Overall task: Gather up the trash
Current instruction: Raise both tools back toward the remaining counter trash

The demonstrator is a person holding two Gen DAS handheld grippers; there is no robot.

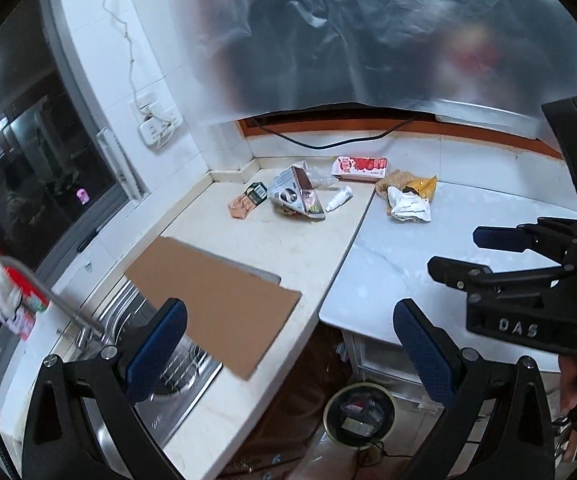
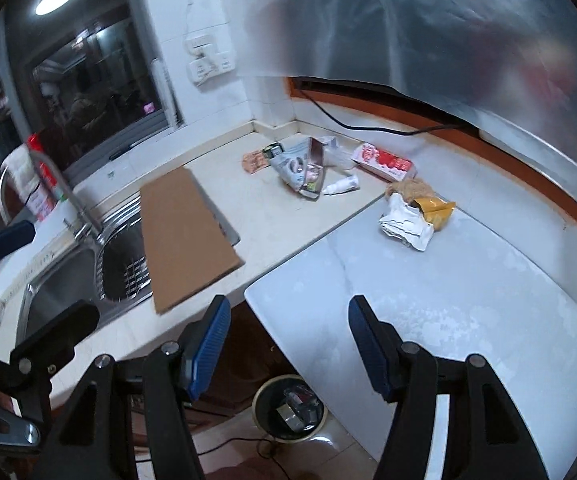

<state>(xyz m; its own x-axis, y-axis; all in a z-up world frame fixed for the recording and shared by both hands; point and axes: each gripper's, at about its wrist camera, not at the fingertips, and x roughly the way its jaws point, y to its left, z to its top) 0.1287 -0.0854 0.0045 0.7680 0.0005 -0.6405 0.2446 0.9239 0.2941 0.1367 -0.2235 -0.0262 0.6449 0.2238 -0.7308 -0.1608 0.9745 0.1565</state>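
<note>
Trash lies in the far corner of the counter: a red-and-white carton (image 1: 360,168) (image 2: 384,164), a torn grey box (image 1: 298,196) (image 2: 300,172), a small white tube (image 1: 338,200) (image 2: 342,186), a pink wrapper (image 1: 240,208) (image 2: 254,162), and crumpled white paper with a yellow wrapper (image 1: 408,204) (image 2: 406,226). A round bin (image 1: 328,412) (image 2: 257,408) with some rubbish inside stands on the floor below the counter edge. My left gripper (image 1: 290,306) (image 2: 36,276) is open and empty, well short of the trash. Beside it my right gripper (image 2: 288,308) (image 1: 464,254) hangs open and empty too.
A brown cardboard sheet (image 1: 212,304) (image 2: 186,236) lies partly over the steel sink (image 2: 60,280). A curved tap (image 2: 68,196) rises at the left beside a dark window. Translucent plastic sheeting (image 1: 368,40) hangs over the back wall, and a black cable (image 2: 368,126) runs along it.
</note>
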